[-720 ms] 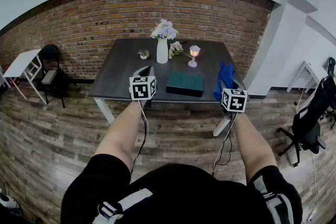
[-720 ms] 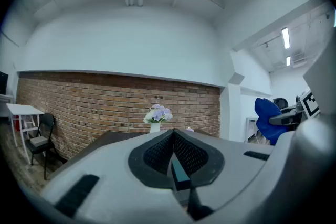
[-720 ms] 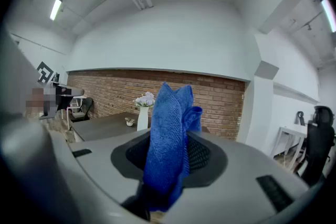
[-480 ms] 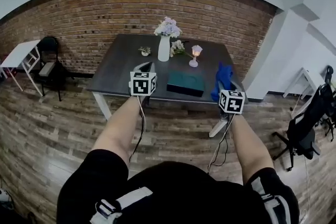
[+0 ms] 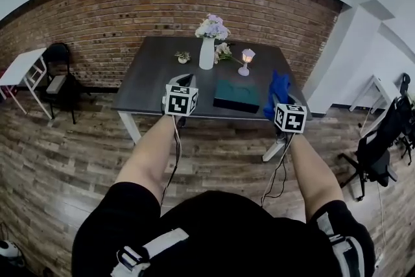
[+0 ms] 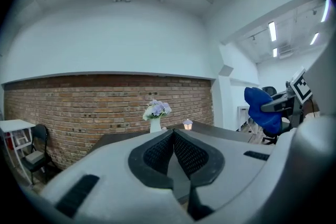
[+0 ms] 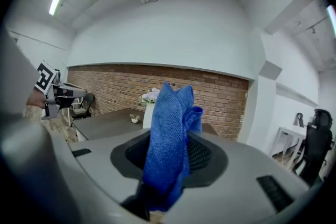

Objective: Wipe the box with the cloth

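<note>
Both grippers have edged toward the table (image 5: 146,78). Your right gripper (image 7: 170,157) clamps the cloth (image 7: 168,113), and your left gripper (image 6: 173,135) is closed and empty. The box (image 5: 235,95) at 12 o'clock looks unwiped.

Left gripper (image 5: 181,89): centre-left of head view, jaws pressed together, nothing between them.
Right gripper (image 5: 281,104): centre-right, jaws clamped on cloth (image 5: 279,86).
Left forearm (image 5: 152,152), right forearm (image 5: 312,168): bare, extended forward, roughly parallel.
</note>
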`<state>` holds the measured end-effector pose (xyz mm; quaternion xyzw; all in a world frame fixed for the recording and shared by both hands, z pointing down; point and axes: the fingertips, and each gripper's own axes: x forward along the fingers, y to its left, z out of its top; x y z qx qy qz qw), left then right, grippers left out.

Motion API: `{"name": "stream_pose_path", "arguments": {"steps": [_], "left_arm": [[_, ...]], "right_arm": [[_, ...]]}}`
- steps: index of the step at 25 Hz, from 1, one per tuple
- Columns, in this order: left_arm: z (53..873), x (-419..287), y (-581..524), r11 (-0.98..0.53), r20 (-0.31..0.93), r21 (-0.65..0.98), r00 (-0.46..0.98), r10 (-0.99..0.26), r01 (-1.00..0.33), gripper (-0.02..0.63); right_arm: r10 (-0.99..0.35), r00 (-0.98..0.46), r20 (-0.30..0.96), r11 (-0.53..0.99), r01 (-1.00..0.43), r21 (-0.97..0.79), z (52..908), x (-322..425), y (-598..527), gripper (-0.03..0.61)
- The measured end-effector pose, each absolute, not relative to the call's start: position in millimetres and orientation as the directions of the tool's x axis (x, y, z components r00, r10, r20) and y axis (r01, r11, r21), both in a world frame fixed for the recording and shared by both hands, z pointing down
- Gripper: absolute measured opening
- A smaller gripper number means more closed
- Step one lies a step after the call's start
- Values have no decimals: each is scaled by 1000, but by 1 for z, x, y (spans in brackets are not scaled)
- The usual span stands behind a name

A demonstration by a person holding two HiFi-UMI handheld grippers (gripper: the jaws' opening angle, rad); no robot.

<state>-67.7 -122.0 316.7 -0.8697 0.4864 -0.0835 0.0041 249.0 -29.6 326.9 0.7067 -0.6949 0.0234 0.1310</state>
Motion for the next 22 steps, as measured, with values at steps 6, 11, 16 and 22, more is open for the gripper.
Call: {"name": "stream_pose_path", "arguments": {"steps": [6,11,16,22], "left_arm": [[331,-115,-124,-514,170,-82,496,-852,-854,8],[370,-160,-123,-499,254,-145,456,-853,-854,9],[385,-171,-127,-499,267,-117,457,-849,-859,9],[408,-129,-146,-543,291,-66,505,-813,-837,9]], "right_arm": [[-976,-12,219,46,-988,149,329,203,-32,141],[-957,-31,288,73,-988,137,364,165,-33,141],[-945,-80,318,133,-980,149,378,139,-49,143],[-919,-201,339,259,-956,137,394,107,-89,143]]}}
